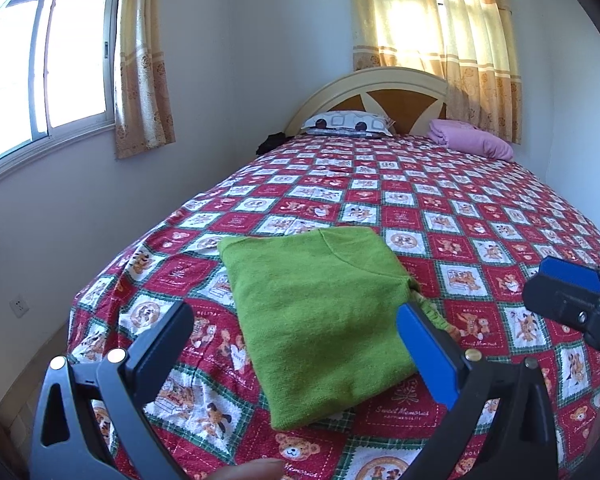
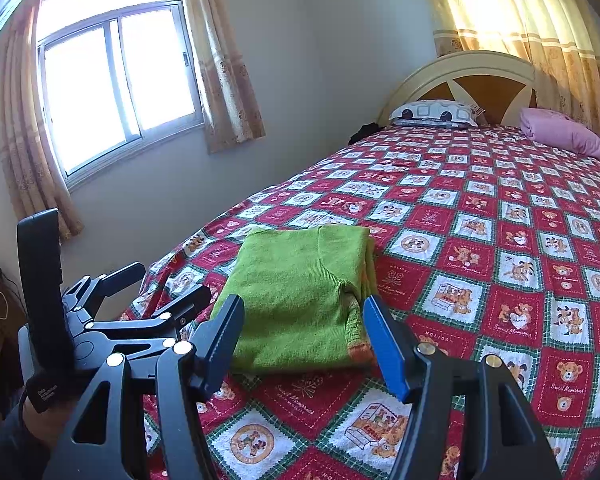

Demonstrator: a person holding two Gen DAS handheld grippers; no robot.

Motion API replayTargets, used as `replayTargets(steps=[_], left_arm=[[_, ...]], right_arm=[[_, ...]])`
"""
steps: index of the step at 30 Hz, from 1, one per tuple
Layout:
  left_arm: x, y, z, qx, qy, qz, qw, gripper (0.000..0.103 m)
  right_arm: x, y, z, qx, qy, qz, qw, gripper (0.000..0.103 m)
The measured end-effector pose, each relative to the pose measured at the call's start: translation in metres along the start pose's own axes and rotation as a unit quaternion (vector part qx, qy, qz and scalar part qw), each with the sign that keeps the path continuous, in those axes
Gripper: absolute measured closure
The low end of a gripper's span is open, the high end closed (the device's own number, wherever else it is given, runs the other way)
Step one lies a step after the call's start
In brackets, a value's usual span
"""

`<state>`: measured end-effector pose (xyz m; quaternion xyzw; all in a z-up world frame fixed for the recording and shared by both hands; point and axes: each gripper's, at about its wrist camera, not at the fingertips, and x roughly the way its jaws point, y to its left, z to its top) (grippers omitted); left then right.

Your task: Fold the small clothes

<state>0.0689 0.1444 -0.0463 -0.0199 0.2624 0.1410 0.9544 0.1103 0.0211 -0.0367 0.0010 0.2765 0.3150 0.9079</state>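
Note:
A green knit garment [image 1: 320,316] lies folded into a neat rectangle near the foot of the bed, on the red patchwork bedspread [image 1: 440,216]. It also shows in the right wrist view [image 2: 304,300]. My left gripper [image 1: 296,328] is open and empty, hovering just above the garment's near end, fingers apart on either side. My right gripper [image 2: 304,332] is open and empty, close in front of the garment. The right gripper shows at the right edge of the left wrist view [image 1: 572,296]. The left gripper shows at the left of the right wrist view [image 2: 140,300].
A patterned pillow [image 1: 348,122] and a folded pink blanket [image 1: 472,138] lie at the headboard [image 1: 380,96]. A wall with a window [image 2: 116,92] runs along the bed's left side. A dark item [image 1: 270,142] sits at the far left corner.

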Motion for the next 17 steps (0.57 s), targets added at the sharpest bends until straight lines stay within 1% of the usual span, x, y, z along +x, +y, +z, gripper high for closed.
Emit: replayTargets(steps=[7,14,17], left_arm=[[-0.001,0.004,0.002,-0.008,-0.001,0.012,0.9999,0.000],[0.005,0.009,0.000,-0.012,0.005,0.026,0.9996,0.000],[0.007,0.011,-0.001,-0.012,0.006,0.025,0.9996,0.000]], right_arm=[[0.000,0.001,-0.001,-0.002,-0.002,0.001,1.000,0.040],[0.003,0.002,-0.003,-0.003,0.004,0.003,1.000,0.040],[0.004,0.003,-0.004,-0.005,0.007,0.004,1.000,0.040]])
